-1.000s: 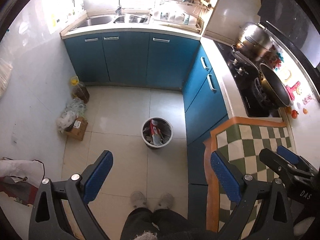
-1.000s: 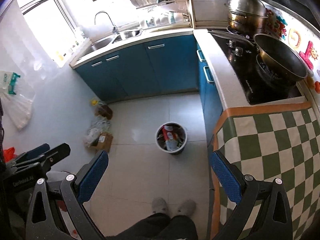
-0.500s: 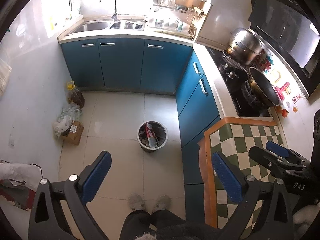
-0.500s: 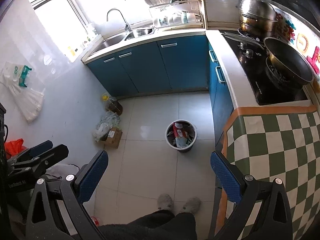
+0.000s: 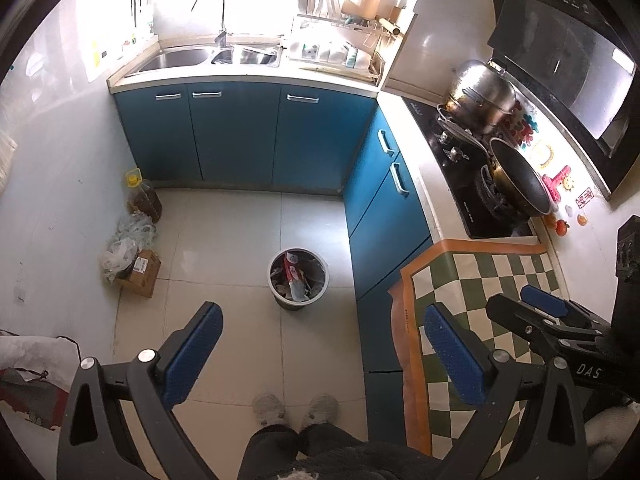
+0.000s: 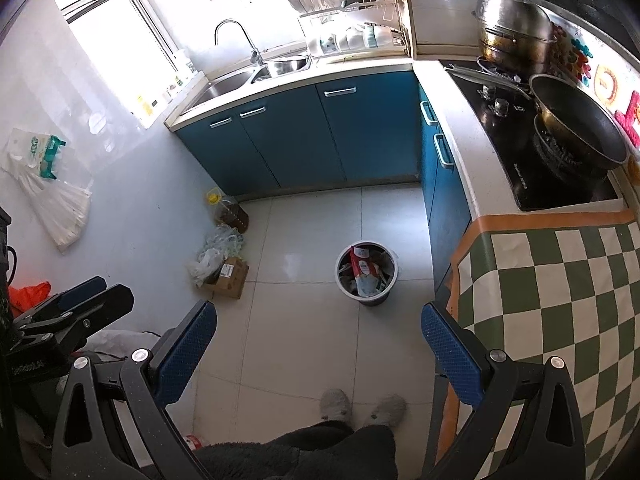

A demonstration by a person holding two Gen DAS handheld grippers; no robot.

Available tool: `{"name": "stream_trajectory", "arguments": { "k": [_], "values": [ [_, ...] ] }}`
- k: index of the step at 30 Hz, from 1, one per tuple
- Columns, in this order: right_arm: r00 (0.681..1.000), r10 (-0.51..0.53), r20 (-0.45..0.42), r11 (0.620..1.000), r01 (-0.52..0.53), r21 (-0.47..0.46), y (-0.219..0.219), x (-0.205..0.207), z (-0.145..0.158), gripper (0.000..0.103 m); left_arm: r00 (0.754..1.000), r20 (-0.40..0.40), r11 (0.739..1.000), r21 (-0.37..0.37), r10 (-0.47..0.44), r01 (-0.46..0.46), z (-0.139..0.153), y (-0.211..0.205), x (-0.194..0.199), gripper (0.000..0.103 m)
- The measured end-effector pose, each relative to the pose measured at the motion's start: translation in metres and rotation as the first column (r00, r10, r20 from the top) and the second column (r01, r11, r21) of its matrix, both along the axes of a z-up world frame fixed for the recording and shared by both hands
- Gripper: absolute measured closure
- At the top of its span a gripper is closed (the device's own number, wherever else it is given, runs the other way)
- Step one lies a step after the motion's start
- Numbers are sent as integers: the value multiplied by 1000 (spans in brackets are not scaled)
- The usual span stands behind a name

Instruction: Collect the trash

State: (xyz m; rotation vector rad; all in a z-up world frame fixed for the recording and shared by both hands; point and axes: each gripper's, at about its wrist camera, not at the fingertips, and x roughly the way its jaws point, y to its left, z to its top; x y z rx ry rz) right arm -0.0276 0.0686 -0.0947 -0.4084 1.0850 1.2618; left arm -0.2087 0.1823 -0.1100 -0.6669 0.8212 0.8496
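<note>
A round grey waste bin (image 5: 298, 278) (image 6: 367, 274) stuffed with wrappers and paper stands on the tiled kitchen floor, far below both grippers. My left gripper (image 5: 320, 344) is held high above the floor, open, nothing between its blue pads. My right gripper (image 6: 318, 340) is equally high and open, empty too. Each gripper shows in the other's view: the right gripper's fingers (image 5: 544, 310) over the checkered cloth, the left gripper's fingers (image 6: 86, 298) at the left edge. By the left wall sit crumpled plastic bags (image 5: 126, 240) (image 6: 216, 250) and a small cardboard box (image 5: 142, 274) (image 6: 230, 276).
Blue cabinets (image 5: 240, 132) run along the back and right, with a sink (image 5: 208, 56) on top. A stove with a wok (image 6: 576, 128) and steel pot (image 6: 516, 34) is on the right, a green checkered cloth (image 6: 560, 300) nearer. An oil bottle (image 5: 142, 198) stands by the wall. A person's slippered feet (image 5: 296, 410) are below.
Both grippers have risen and drawn back, so the bin and floor look smaller and farther. Both grippers stayed open and empty.
</note>
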Motion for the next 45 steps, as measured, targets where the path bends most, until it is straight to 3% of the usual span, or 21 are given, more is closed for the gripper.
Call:
{"name": "stream_trajectory", "arguments": {
  "k": [45],
  "values": [
    [996,20,-84,998,-25,-54,11,14,-29,0,999,17,992,-119,-46,48,-23,22,6,0]
  ]
}}
